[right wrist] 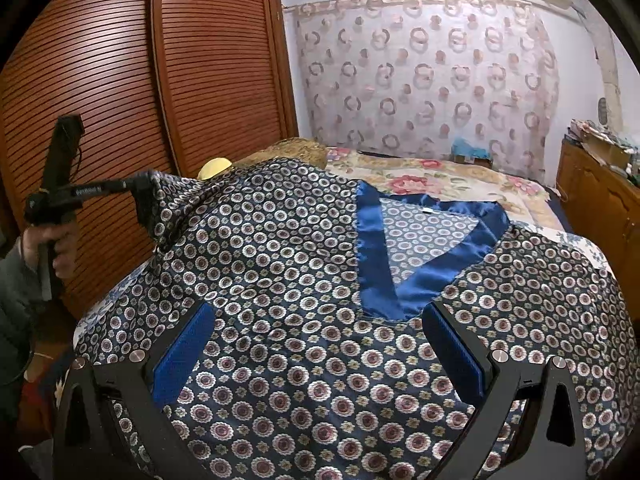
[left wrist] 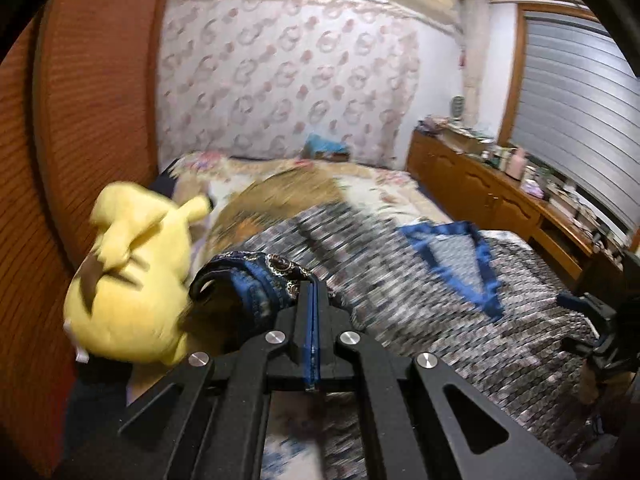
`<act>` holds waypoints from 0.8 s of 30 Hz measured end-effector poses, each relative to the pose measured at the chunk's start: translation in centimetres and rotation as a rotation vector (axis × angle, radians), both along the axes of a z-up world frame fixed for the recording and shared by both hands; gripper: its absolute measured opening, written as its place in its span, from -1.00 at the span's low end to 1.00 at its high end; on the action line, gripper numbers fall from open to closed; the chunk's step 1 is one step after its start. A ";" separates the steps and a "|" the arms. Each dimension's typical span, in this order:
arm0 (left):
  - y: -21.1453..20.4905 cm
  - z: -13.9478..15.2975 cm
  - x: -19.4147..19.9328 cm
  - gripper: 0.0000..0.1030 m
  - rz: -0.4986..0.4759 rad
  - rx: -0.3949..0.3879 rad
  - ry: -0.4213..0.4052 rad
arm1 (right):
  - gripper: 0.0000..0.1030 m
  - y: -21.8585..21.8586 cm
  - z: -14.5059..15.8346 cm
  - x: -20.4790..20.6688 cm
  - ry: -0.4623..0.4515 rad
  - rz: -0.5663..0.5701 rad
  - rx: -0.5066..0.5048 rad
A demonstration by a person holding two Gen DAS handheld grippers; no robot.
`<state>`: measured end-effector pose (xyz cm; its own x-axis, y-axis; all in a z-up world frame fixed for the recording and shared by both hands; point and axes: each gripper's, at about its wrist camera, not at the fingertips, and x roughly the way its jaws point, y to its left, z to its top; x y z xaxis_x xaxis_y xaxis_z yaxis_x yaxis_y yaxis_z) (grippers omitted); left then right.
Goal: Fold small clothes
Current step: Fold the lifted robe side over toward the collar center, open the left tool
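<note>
A dark blue satin top [right wrist: 304,288] with a circle-flower print and a plain blue V-neck band [right wrist: 404,264] lies spread on the bed. My left gripper [left wrist: 312,280] is shut on a bunched left edge of the top [left wrist: 264,276] and holds it lifted above the bed; it also shows at the left of the right wrist view [right wrist: 132,188]. My right gripper [right wrist: 320,348] is open and empty, low over the top's front, its blue pads [right wrist: 184,352] on either side of the neckline's point.
A yellow plush toy [left wrist: 132,280] lies at the bed's left by the brown louvred wardrobe [right wrist: 160,80]. A floral quilt [right wrist: 432,180] covers the far bed. A wooden sideboard [left wrist: 500,196] with clutter runs along the right wall under a shuttered window.
</note>
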<state>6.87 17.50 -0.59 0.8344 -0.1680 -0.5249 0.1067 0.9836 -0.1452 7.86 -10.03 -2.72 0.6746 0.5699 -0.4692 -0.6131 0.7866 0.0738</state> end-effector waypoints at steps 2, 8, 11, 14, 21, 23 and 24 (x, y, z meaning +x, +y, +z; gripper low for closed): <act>-1.7 0.8 0.7 -1.00 -0.032 0.016 -0.011 | 1.00 -0.5 0.1 0.1 -0.003 -0.011 0.009; -7.3 1.3 3.0 -1.00 -0.128 0.083 0.011 | 1.00 -2.1 0.1 0.3 -0.009 -0.041 0.026; -9.7 0.5 2.9 -0.99 -0.165 0.114 0.031 | 1.00 -2.5 -0.2 0.5 -0.004 -0.051 0.030; -10.6 0.0 2.2 -0.81 -0.180 0.134 0.045 | 1.00 -2.9 -0.5 0.6 0.005 -0.060 0.035; -8.9 0.2 0.4 -0.17 -0.119 0.125 0.030 | 1.00 -2.9 -0.4 1.1 0.009 -0.056 0.031; -8.2 0.2 -0.1 0.05 -0.105 0.113 0.029 | 1.00 -3.0 -0.2 1.0 0.010 -0.052 0.029; -8.1 0.1 -0.2 0.22 -0.094 0.113 0.029 | 1.00 -3.1 -0.2 1.1 0.010 -0.051 0.027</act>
